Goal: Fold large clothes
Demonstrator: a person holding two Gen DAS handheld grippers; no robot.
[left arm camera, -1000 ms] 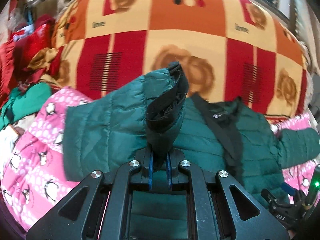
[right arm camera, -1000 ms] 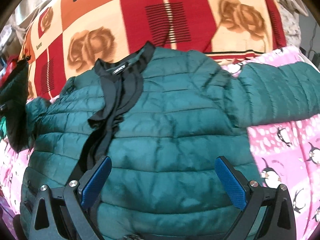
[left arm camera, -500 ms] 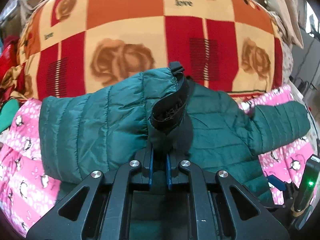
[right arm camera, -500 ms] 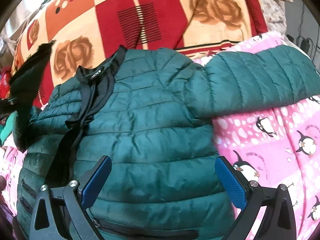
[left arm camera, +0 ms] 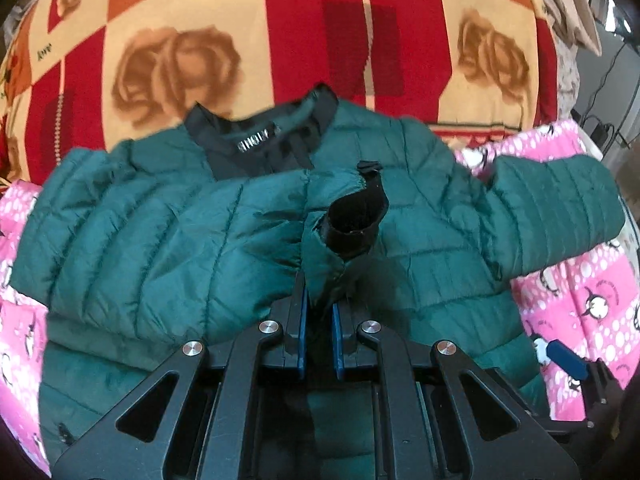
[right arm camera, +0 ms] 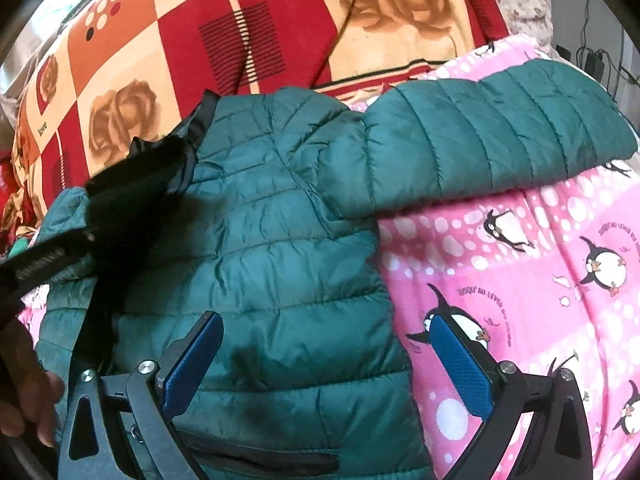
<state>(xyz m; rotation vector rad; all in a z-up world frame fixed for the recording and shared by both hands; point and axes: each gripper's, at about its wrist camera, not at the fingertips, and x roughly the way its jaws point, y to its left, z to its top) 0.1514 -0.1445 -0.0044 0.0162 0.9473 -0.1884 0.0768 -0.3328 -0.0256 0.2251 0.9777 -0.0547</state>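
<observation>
Where hidden rightward, jacket collar label [left arm camera: 256, 137] under left gripper [left arm camera: 319, 312]

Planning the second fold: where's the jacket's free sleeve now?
In the right wrist view the free sleeve stretches toward the upper right over the pink penguin blanket, beyond the open right tongs.

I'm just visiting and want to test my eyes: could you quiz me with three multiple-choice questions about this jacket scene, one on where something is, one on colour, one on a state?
1. The other sleeve lies on:
A. the pink penguin blanket
B. the floor
C. a chair

2. The puffer jacket is:
A. yellow
B. dark green
C. white

3. The right gripper fingers are:
A. closed on the collar
B. open, holding nothing
C. out of view

Answers: 1 A, the sleeve stretches out over penguin print. 2 B, its quilted shell is green throughout. 3 B, the blue pads stand wide apart above the jacket, while the left gripper pinches the sleeve cuff.
</observation>
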